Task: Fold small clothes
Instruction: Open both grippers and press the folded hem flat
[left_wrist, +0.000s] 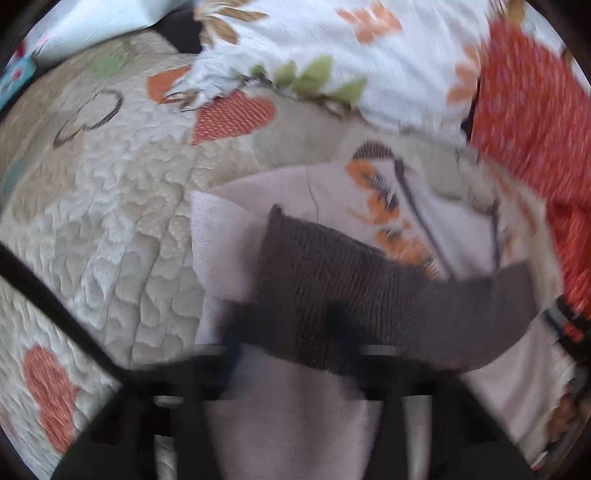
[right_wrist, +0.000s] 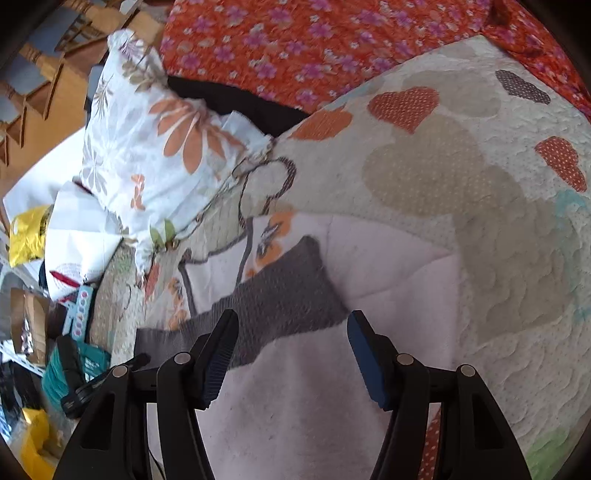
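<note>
Bed, covered by a quilt (right_wrist: 424, 177) with heart patches. A small pale garment (right_wrist: 388, 266) with grey cuffs and orange prints is lying flat on the quilt, partly folded: a grey ribbed cuff (right_wrist: 280, 291) is lying across its middle.

Left tool (left_wrist: 295, 354): view is badly blurred. The grey cuff (left_wrist: 332, 295) is draping right over the fingertips, and the fingers are sitting close together under it. Judging it is pinching the cuff, but the blur is leaving some doubt.

Right tool (right_wrist: 291, 354): fingers standing wide apart, holding nothing, hovering just above the near pale part of the garment. The left finger (right_wrist: 218, 354) is sitting at the edge of the grey cuff; whether it is touching, cannot tell.

Around: flowered pillow (right_wrist: 155, 147) beside the garment, red flowered cloth (right_wrist: 295, 44) beyond it, clutter off the bed edge.

Step in hand, as I am reading it: a sleeve is being brought across the body by the left tool, mid-fold.

Next move is calling for the left tool to lay the cuff flat and let go, then the right tool to close on the near hem and carry it over toward the collar end, keeping the layers from sliding.
</note>
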